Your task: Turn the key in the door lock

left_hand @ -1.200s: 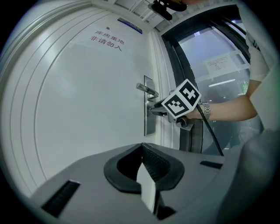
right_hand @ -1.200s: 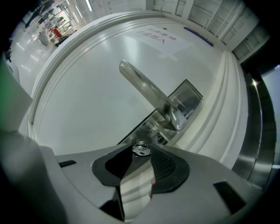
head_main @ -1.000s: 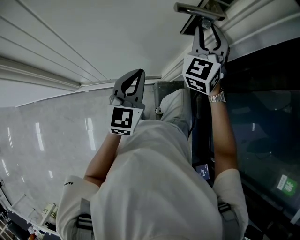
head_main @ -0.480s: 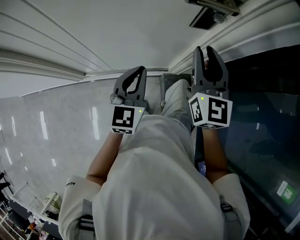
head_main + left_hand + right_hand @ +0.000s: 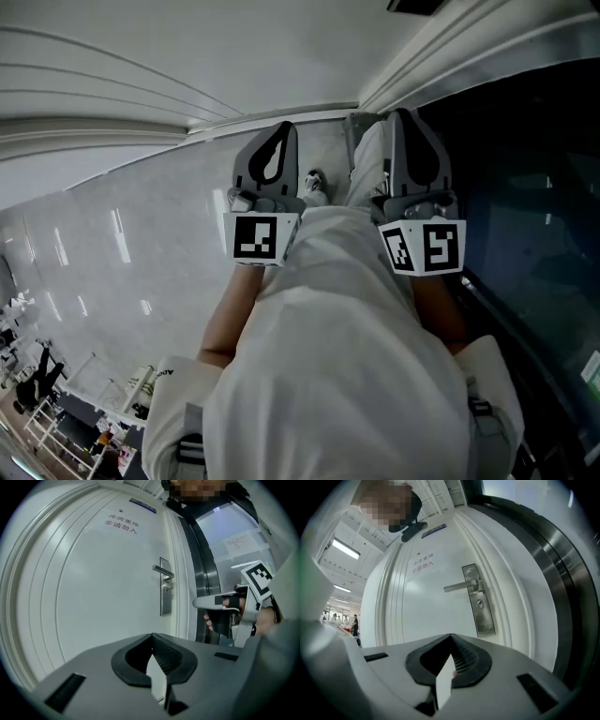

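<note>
The white door [image 5: 426, 606] carries a steel lock plate [image 5: 479, 601] with a lever handle [image 5: 459, 587] and a keyhole [image 5: 479, 603]; I cannot make out a key in it. The left gripper view shows the same lock plate [image 5: 165, 592], small and farther off. My right gripper [image 5: 450, 637] is shut with nothing between its jaws, held back from the door and pointing level at it. My left gripper [image 5: 151, 637] is also shut and empty, beside the right gripper [image 5: 220, 603]. In the head view both the left gripper [image 5: 275, 141] and the right gripper [image 5: 412, 122] sit close in front of the person's body.
A dark glass panel [image 5: 525, 187] in a curved steel frame [image 5: 562, 597] borders the door on the right. A printed sign [image 5: 423, 562] sits high on the door. Glossy floor [image 5: 122, 262] spreads to the left, with distant people [image 5: 355, 623]. The person's shoe [image 5: 315, 183] shows between the grippers.
The right gripper has drawn back from the door handle toward the body, dropped lower, rolled over, and its jaws have shut. The left gripper has stayed about where it was.
</note>
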Tool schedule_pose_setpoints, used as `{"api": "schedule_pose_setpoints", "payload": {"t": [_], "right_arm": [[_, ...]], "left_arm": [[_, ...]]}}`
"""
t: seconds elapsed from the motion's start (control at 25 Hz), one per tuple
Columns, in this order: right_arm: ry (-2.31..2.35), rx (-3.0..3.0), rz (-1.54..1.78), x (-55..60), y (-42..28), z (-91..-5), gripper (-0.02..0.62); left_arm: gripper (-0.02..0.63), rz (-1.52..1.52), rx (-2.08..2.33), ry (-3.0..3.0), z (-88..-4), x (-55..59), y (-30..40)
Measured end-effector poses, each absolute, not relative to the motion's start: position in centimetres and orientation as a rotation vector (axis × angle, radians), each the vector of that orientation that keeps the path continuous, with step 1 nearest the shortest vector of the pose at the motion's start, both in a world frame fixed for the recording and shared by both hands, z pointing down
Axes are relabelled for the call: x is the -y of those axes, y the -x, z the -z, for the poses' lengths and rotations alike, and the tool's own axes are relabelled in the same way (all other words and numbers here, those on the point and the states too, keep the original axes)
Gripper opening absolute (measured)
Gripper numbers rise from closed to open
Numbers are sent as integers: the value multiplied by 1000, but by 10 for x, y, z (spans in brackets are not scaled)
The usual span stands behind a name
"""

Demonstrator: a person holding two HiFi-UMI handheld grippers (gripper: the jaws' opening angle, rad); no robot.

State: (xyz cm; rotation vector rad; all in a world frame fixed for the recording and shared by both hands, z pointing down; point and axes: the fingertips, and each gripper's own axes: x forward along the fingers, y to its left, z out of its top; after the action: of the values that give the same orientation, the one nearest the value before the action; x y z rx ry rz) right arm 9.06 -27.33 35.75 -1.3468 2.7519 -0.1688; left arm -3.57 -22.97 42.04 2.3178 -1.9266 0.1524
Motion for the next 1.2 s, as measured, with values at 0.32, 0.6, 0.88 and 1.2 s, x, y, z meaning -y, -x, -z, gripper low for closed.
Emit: {"api": "schedule_pose_setpoints", "payload": {"t": [0.32, 0.6, 0.88, 1.2], "right_arm": [[1239, -2899, 297, 248, -65, -403, 2], [1146, -3005, 279, 230, -48, -409, 2], [1176, -3028, 266, 237, -52, -420, 2], [1259, -2989, 234, 239, -66, -418, 2]], "left_arm": [[9, -84, 1877, -2402, -415, 229, 12], [9, -64, 1854, -2393, -411, 217, 9], [9, -75, 1850, -2415, -413, 225, 6], [9, -29, 1771, -2465, -410, 235, -9]]}}
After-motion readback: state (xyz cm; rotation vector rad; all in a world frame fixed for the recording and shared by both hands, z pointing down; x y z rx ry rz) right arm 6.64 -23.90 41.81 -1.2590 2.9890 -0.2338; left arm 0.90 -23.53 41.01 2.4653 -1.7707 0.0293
